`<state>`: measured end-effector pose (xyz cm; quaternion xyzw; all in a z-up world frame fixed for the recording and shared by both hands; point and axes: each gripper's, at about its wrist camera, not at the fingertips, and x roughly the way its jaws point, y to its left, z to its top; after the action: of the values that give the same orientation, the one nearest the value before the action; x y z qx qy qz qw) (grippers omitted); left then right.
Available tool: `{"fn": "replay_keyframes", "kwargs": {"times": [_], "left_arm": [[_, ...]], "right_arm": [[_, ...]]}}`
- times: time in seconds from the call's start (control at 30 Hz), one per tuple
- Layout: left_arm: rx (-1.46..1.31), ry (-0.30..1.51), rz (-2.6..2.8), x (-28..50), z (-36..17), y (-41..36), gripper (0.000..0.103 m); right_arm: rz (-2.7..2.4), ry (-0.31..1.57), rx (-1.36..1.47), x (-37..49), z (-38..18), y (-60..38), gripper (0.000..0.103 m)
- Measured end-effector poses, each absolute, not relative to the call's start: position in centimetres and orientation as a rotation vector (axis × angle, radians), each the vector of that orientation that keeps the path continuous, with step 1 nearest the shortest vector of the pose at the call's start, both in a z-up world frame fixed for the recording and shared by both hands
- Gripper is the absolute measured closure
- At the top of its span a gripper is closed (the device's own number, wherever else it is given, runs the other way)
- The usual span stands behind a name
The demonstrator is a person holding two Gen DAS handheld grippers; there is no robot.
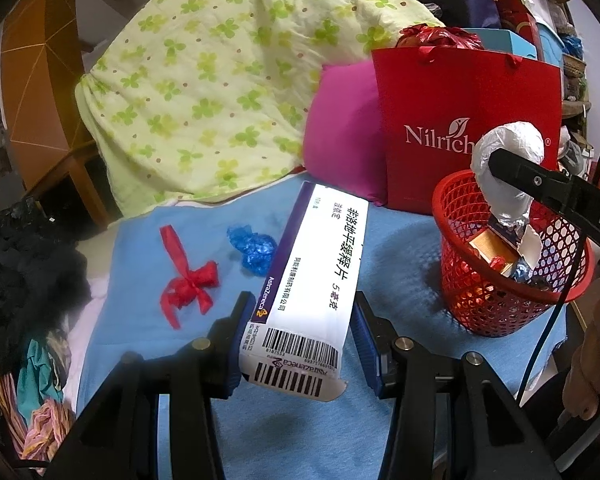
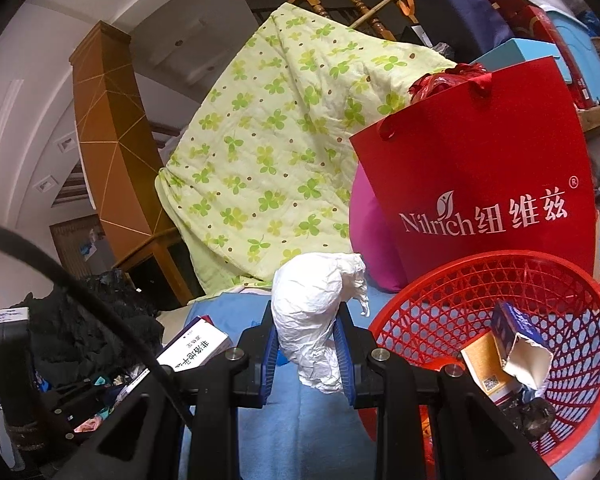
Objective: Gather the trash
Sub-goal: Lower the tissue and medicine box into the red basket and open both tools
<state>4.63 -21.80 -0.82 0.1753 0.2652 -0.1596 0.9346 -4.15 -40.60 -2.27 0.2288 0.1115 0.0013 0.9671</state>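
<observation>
My left gripper is shut on a long white and purple medicine box, held above the blue cloth. Left of the box, a red ribbon bow and a crumpled blue wrapper lie on the cloth. My right gripper is shut on a crumpled white plastic wad, just left of the red mesh basket. In the left wrist view that wad hangs over the basket, which holds small boxes and wrappers.
A red Nilrich paper bag and a pink cushion stand behind the basket. A green clover quilt is heaped at the back. Dark clothes pile up at the left. A black cable crosses the basket's right side.
</observation>
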Motion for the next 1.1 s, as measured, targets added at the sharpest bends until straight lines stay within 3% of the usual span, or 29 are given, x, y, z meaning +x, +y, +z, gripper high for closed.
{"fn": "replay_keyframes", "kwargs": {"times": [1.1], "left_arm": [[0.274,0.522,-0.575,4.6,1.1,-27.7,0.053]], "right_arm": [[-0.142,0.156,0.631,-8.1,-3.2,-48.7,0.075]]}}
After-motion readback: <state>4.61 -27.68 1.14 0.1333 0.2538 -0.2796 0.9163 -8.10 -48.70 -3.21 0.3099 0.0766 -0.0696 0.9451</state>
